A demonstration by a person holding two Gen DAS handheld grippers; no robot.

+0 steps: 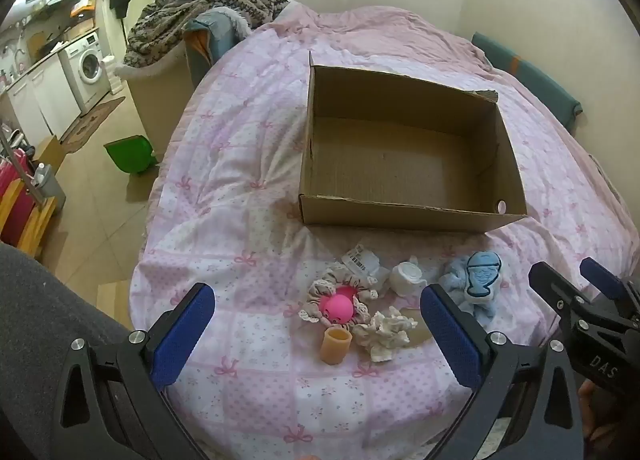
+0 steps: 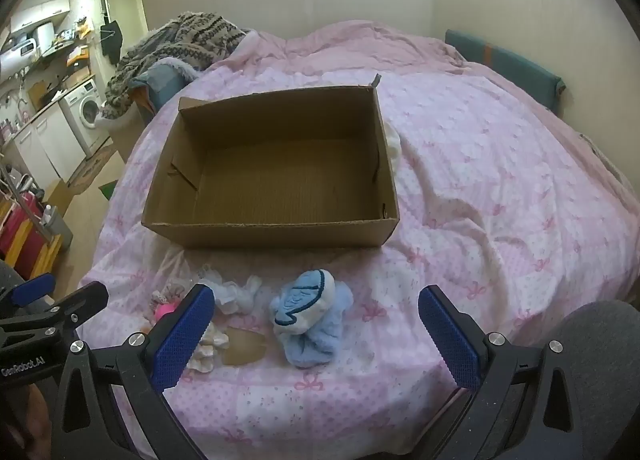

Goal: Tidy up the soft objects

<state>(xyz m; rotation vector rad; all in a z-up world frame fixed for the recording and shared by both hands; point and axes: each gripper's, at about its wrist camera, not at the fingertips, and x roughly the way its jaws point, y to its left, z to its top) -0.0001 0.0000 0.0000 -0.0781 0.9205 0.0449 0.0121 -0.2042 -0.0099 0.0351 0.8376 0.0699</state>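
Bed scene, pink quilt (image 2: pixel 480 180). Open cardboard box (image 2: pixel 272 228) sitting mid-bed, nothing inside, likely the drop target for the soft stuff.

Soft items clustered on quilt just in front of box:
- blue plush (image 2: pixel 308 320)
- pink toy (image 1: pixel 338 306) nested in frilly scrunchie (image 1: pixel 360 284)
- cream lace scrunchie (image 1: pixel 386 330)
- white cup-shaped piece (image 1: pixel 406 278)
- tan cylinder (image 1: pixel 336 344)
- barcode tag (image 1: pixel 360 258)

Left gripper (image 1: pixel 318 340) spread wide, empty, framing the pink toy group. Right gripper (image 2: pixel 318 336) also wide open, empty, lined up on blue plush, probably first pick. No sorting done yet.
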